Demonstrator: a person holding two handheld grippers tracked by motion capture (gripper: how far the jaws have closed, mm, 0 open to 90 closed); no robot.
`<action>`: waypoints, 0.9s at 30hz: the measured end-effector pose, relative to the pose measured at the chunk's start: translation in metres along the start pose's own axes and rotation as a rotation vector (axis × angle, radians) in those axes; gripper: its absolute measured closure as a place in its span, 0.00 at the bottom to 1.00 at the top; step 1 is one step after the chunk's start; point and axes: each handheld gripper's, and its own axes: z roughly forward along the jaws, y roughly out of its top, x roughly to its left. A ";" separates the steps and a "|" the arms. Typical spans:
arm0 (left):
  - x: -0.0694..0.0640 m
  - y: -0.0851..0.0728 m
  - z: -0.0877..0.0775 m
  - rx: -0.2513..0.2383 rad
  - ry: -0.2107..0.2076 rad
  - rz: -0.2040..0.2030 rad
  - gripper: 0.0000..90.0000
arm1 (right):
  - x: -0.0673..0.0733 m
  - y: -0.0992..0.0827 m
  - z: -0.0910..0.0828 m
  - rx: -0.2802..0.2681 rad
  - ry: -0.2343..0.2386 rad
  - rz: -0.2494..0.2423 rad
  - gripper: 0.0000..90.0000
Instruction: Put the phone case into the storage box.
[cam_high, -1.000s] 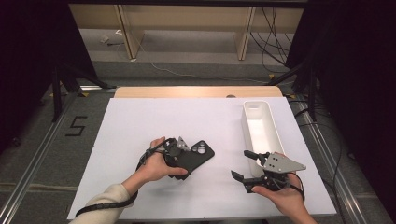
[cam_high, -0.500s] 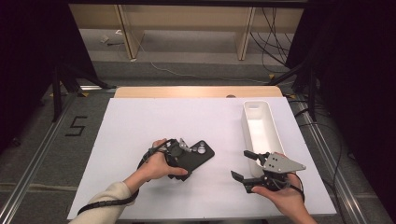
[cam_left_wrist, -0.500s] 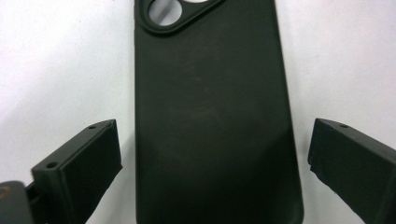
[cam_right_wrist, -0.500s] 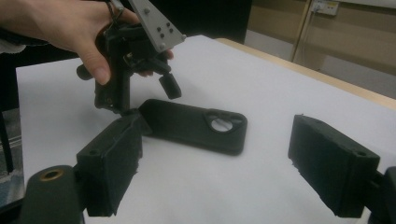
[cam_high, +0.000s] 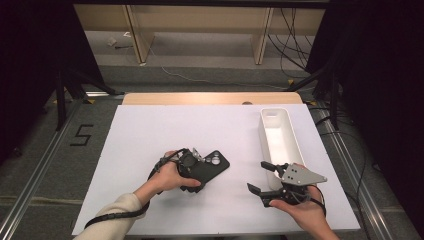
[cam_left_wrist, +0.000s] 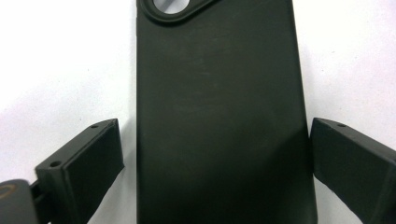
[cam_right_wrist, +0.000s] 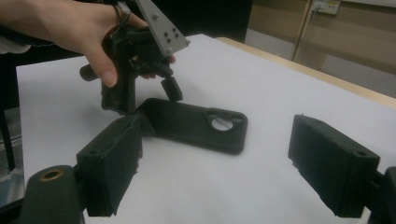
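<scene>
The phone case lies flat on the white desk, just left of centre in the high view, and has not shifted over the last second. The left claw is down over its near end; in the left gripper view its jaws stand apart on either side of the case, with a gap showing at the left jaw, so no grip yet. Little has changed, which suggests the grasp is being lined up. The right claw waits lower right, jaws apart and empty, beside the white bin.
</scene>
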 end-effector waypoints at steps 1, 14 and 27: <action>0.000 0.000 0.000 -0.001 -0.001 0.000 0.04 | 0.000 0.000 0.000 -0.001 0.000 -0.001 0.21; 0.000 0.000 0.001 0.008 0.000 0.003 0.03 | 0.001 0.000 0.001 0.005 0.003 0.000 0.21; -0.002 0.001 -0.001 0.016 0.004 0.004 0.07 | 0.001 0.000 0.001 0.005 0.003 0.000 0.21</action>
